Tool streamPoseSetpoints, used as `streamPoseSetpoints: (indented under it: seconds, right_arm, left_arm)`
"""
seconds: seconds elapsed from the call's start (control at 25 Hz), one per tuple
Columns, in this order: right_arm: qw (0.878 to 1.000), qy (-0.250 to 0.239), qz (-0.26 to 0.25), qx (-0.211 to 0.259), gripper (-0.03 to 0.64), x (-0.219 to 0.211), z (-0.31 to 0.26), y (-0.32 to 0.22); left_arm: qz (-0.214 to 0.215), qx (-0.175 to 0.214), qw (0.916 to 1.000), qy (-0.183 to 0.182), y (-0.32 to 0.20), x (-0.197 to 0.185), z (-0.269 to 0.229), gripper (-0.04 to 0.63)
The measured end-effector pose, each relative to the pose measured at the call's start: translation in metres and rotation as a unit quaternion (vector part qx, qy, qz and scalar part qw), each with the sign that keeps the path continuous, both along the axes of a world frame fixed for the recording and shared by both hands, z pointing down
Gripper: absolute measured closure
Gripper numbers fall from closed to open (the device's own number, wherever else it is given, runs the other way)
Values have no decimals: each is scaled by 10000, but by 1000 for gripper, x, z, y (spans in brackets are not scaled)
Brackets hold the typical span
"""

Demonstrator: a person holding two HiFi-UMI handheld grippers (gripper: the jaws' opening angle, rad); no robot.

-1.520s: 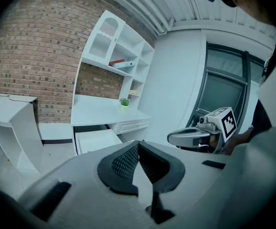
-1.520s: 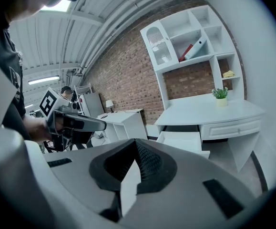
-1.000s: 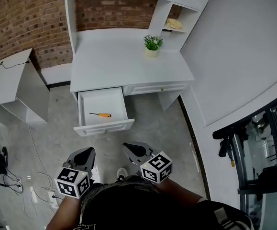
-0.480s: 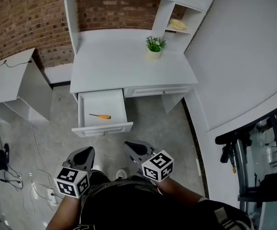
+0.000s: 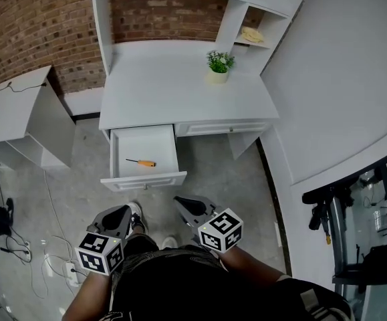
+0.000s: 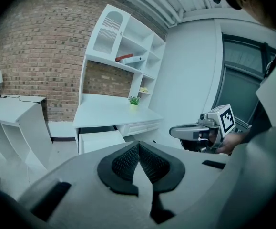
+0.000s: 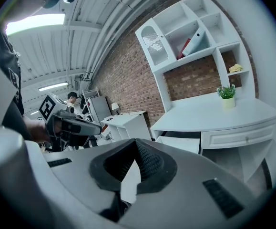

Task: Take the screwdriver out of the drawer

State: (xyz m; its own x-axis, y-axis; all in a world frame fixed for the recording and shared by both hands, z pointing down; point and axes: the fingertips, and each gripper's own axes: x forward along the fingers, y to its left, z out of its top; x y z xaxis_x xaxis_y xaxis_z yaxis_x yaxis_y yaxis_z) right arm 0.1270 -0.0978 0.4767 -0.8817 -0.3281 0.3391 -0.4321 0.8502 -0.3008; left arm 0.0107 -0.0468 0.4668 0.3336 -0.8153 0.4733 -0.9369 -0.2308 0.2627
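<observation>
The left hand-held gripper (image 5: 118, 214) hangs low, well short of the desk, its jaws pressed together on nothing. The orange-handled screwdriver (image 5: 142, 162) lies loose in the open drawer (image 5: 144, 180). The right hand-held gripper (image 5: 186, 206) is likewise closed and empty. Whichever reaches should spread early, descend from above, and pinch the handle crosswise.

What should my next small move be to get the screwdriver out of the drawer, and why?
Probably step closer and carry the left gripper toward the open drawer, parting its jaws on the way. The screwdriver lies loose on the drawer floor, while this gripper and the right gripper hang by your body, well short of it, jaws shut on nothing.
</observation>
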Motion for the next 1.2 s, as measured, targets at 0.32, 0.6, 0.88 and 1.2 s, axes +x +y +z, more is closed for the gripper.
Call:
streamPoseSetpoints:
  seconds: [0.32,0.6,0.88,1.2]
  right_arm:
    - [9998,100,186,-31,611,9,5,-19]
    - [9994,219,230,-171,611,0,16,-42]
    - [9992,283,117,-259,611,-27,20,-67]
    - [9983,481,62,-327,611,-64,25,-105]
  left_arm:
    - [140,118,9998,41,-29,4,-3,577]
    - [187,-1,9998,100,-49,-3,10,577]
    - [121,-12,9999,80,-75,-28,11,577]
    - [110,-96,9999,59,-113,-66,20,577]
